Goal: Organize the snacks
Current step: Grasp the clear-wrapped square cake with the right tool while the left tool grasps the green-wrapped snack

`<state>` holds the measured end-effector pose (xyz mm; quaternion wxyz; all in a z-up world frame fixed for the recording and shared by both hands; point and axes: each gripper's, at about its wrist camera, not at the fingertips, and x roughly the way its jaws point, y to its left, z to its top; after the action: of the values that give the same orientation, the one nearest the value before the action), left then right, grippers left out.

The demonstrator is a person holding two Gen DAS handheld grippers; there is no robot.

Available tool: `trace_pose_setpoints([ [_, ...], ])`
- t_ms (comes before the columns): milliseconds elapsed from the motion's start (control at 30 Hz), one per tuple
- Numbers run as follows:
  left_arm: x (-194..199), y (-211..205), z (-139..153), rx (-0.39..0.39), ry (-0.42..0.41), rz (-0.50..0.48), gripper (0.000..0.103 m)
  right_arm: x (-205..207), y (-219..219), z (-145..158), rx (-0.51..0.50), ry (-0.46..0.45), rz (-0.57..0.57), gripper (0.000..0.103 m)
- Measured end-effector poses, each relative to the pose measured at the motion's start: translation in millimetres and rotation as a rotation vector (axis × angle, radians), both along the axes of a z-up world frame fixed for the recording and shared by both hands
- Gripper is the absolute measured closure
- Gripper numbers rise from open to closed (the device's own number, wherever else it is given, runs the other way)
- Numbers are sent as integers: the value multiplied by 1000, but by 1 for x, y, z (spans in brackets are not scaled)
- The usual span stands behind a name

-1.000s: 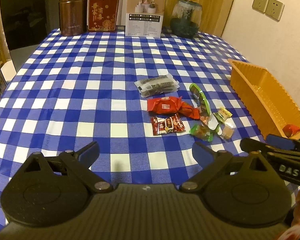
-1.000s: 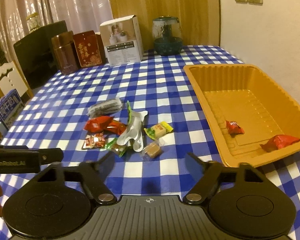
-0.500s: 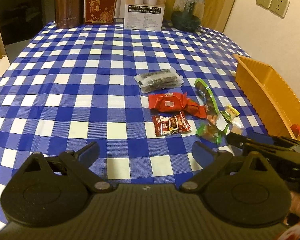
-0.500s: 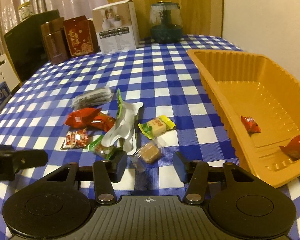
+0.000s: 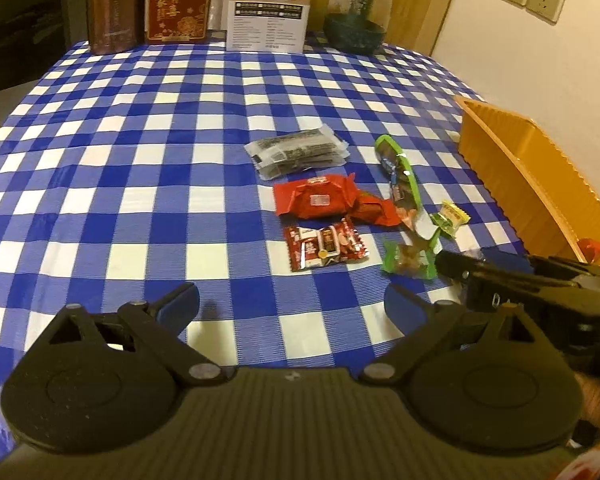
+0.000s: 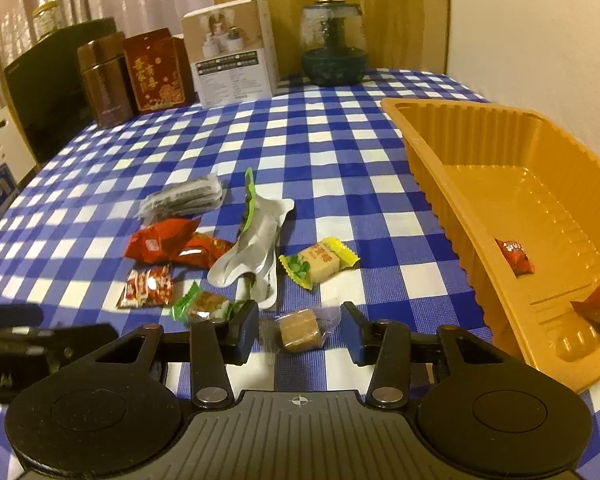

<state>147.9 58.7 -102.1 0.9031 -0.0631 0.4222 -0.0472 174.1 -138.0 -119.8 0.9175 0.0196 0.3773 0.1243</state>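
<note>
Several snacks lie in a cluster on the blue checked cloth. My right gripper (image 6: 299, 334) is open, its jaws either side of a clear-wrapped brown cube candy (image 6: 300, 327), not closed on it. Beside it lie a green-wrapped candy (image 6: 204, 305), a yellow-green candy (image 6: 319, 262), a silver-green pouch (image 6: 252, 248), red packets (image 6: 168, 242) and a dark seaweed pack (image 6: 184, 199). The orange tray (image 6: 432, 184) at right holds two red candies (image 6: 514, 254). My left gripper (image 5: 291, 306) is open and empty, short of the small red packet (image 5: 326, 244). The right gripper's fingers (image 5: 500, 276) show beside it.
A brown tin (image 6: 104, 84), a red box (image 6: 158, 70), a white carton (image 6: 236, 60) and a glass jar (image 6: 334, 44) stand along the table's far edge. A wall runs behind the tray on the right.
My right gripper has moved forward and down to the brown cube candy and narrowed its jaws around it. My left gripper has drifted slightly nearer the snacks.
</note>
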Motion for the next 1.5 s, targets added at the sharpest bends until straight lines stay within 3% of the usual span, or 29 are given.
trace_pose_setpoints([
  [67,1,-2,0,-1,-4,-12,5,-4,0,0,-13,-10,11,61],
  [100,1,-3,1,-3,-7,-19,5,-5,-1,0,-18,-14,10,68],
  [333,4,-12,0,-16,-18,-66,8,-14,-13,4,13,-6,-11,72],
  [400,6,-16,1,-24,-22,-81,15,-19,-17,8,16,-12,-22,73],
  [467,9,-20,0,-38,-28,-105,22,-24,-20,11,21,-23,-25,90],
  [600,15,-32,-1,-52,-39,-161,35,-32,-22,12,17,-18,-26,91],
  [733,21,-46,-1,-48,-56,-211,35,-31,-24,12,22,-14,-24,90],
  [833,26,-53,-4,-39,-59,-242,43,-33,-25,12,19,-17,-18,90],
  [1033,35,-61,-14,-21,-49,-278,48,-40,-28,12,6,-21,-24,90],
  [1133,36,-64,-18,-3,-47,-280,61,-43,-30,13,7,-21,-25,87],
  [1167,35,-64,-17,3,-53,-279,69,-44,-30,13,8,-22,-24,82],
  [1233,34,-62,-15,8,-58,-269,78,-44,-30,13,14,-26,-18,68],
  [1300,32,-58,-13,3,-58,-260,78,-45,-29,14,17,-31,-8,44],
  [1500,21,-45,-5,-8,-59,-228,79,-43,-23,7,-12,-2,23,40],
])
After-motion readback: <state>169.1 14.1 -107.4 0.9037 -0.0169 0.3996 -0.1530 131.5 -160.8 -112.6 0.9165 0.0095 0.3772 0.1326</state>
